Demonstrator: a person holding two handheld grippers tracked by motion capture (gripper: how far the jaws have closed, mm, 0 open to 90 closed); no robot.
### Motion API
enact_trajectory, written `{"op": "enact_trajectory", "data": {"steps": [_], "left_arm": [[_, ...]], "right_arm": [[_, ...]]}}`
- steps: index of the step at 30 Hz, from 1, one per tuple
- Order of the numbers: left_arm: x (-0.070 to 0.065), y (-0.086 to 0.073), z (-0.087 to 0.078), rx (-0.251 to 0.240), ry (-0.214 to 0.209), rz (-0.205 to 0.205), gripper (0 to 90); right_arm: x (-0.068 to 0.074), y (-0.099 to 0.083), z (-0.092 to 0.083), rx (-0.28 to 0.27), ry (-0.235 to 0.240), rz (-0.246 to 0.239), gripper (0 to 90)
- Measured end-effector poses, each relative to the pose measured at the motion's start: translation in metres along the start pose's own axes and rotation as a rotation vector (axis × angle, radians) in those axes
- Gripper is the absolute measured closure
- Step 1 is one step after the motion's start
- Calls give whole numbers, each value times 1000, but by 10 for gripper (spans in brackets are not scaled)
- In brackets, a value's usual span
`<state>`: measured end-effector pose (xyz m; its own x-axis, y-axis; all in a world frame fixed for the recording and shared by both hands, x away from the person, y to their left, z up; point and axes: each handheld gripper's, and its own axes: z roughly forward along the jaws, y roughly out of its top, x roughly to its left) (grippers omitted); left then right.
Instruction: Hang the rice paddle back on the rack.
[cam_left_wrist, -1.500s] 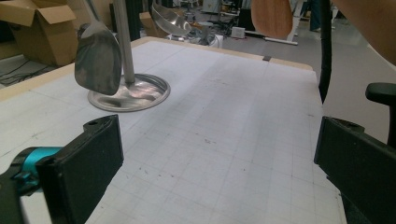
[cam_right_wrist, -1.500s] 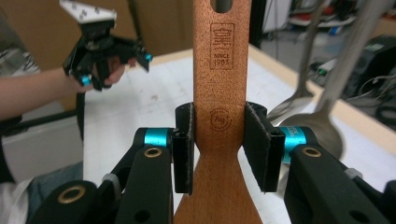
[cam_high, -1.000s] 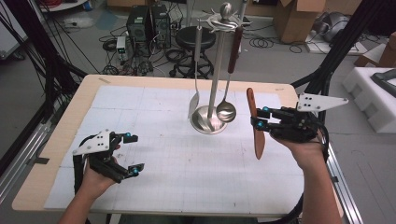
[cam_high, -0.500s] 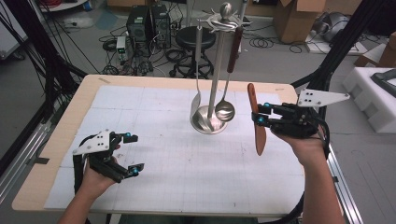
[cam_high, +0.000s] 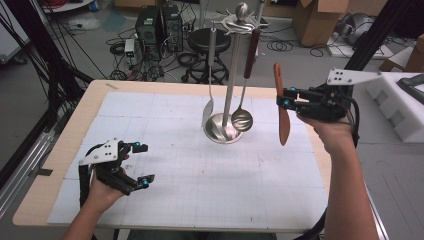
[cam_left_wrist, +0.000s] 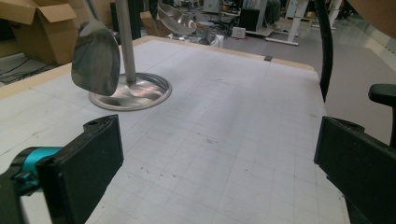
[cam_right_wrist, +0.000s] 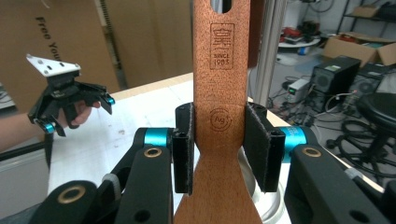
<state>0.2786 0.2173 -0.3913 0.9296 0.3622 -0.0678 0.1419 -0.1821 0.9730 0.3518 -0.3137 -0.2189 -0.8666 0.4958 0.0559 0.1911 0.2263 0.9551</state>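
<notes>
My right gripper (cam_high: 289, 101) is shut on a wooden spatula (cam_high: 282, 111), which hangs upright in the air right of the stand, handle end up and blade down. In the right gripper view both pads clamp the spatula's neck (cam_right_wrist: 221, 70). The steel utensil stand (cam_high: 226, 131) sits mid-table. A metal turner (cam_high: 208, 109), a ladle (cam_high: 242, 119) and a brown-handled utensil (cam_high: 251, 46) hang from it. My left gripper (cam_high: 141, 163) rests open on the mat at the front left, nothing between its pads (cam_left_wrist: 93, 156). Ahead of it are the stand's base (cam_left_wrist: 133, 91) and the turner blade (cam_left_wrist: 95, 58).
A white gridded mat (cam_high: 165, 150) covers the wooden table. Behind the far edge stand a black stool (cam_high: 200, 40), computer cases (cam_high: 155, 22) and cardboard boxes (cam_high: 315, 20). White foam (cam_high: 400, 107) lies off the right side.
My right gripper has risen and drifted slightly right, carrying the wooden spatula higher beside the stand. The left gripper has stayed where it was.
</notes>
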Motion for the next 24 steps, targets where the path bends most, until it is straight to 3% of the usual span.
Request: {"op": "enact_trajectory", "data": {"steps": [4, 13, 24], "left_arm": [[0, 0, -1, -2, 5, 0, 17], [0, 0, -2, 3, 6, 4, 17], [1, 0, -3, 8, 11, 5, 17]], "right_arm": [[-13, 14, 5, 8, -14, -6, 661], [-37, 46, 8, -4, 1, 0, 661], [-66, 60, 22, 11, -23, 33, 660]]}}
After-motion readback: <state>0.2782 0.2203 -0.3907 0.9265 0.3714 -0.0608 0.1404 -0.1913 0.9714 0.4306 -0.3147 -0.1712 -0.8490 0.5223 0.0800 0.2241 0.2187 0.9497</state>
